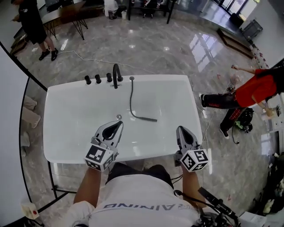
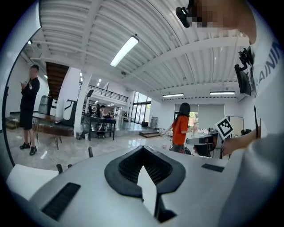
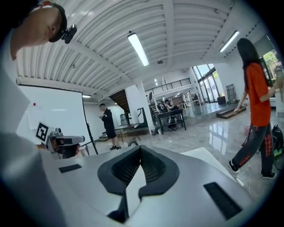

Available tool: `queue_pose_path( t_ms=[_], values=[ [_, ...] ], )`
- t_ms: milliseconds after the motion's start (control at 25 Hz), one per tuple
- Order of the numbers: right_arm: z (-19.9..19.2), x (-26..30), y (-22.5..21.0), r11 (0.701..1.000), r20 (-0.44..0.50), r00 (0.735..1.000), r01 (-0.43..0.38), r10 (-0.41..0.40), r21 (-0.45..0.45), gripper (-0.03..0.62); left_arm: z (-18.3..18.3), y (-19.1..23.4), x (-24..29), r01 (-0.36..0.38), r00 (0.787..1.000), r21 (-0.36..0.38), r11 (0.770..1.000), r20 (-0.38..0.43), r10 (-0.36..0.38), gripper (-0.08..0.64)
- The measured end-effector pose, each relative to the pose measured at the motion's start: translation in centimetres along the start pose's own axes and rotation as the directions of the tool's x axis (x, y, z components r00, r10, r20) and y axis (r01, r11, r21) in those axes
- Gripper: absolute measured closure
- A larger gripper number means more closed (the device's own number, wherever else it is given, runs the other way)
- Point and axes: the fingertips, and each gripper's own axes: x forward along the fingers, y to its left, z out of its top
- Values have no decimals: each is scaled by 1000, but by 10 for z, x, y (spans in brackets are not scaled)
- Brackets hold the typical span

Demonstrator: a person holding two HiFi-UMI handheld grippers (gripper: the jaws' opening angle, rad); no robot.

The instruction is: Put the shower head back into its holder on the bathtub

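In the head view the dark shower head (image 1: 146, 119) lies on the floor of the white bathtub (image 1: 66, 102). Its hose (image 1: 131, 95) runs up to a fitting on the far rim, beside the black faucet (image 1: 116, 75) and the knobs (image 1: 97, 79). Above the near rim my left gripper (image 1: 118, 124) is shut and holds nothing, a little left of and nearer than the shower head. To the right my right gripper (image 1: 181, 130) is also shut and holds nothing. Both gripper views look out level across the hall, with the left gripper (image 2: 143, 149) and the right gripper (image 3: 140, 149) closed tip to tip.
A round drain (image 1: 119, 117) sits in the tub near my left gripper. One person in black (image 1: 34, 24) stands at the back left, and another in red (image 1: 255, 88) stands close to the tub's right side. Tables (image 1: 75, 13) line the far end. A cable (image 1: 88, 60) lies on the marble floor.
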Motion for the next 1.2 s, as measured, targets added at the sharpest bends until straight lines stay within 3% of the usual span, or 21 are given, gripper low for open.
queue_pose_path(
  t_ms=[160, 280, 400, 520, 800, 1040, 1200],
  values=[
    [-2, 12, 28, 1000, -15, 1000, -9, 9, -29, 581, -7, 32, -24, -23, 1000, -43, 999, 1, 23, 545],
    [-9, 18, 31, 1000, -19, 1000, -18, 18, -20, 581, -10, 35, -28, -7, 1000, -35, 999, 12, 7, 545],
    [-15, 22, 21, 1000, -23, 1000, -17, 17, -6, 581, -12, 24, -21, 46, 999, -46, 998, 29, -45, 545],
    [-20, 29, -4, 1000, -28, 1000, -14, 14, 4, 581, -19, 19, 5, 51, 999, -38, 998, 7, -50, 545],
    [-59, 52, -101, 1000, -94, 995, -27, 28, 5, 581, -68, -5, 117, 77, 986, 91, 993, -156, -62, 545],
    [-135, 107, -197, 999, -189, 981, -39, 40, 12, 580, -157, -13, 249, 193, 936, 9, 981, -303, -181, 545],
    [-177, 147, -245, 999, -221, 974, -52, 54, 18, 581, -208, -2, 317, 203, 921, 6, 979, -340, -189, 545]
  ],
)
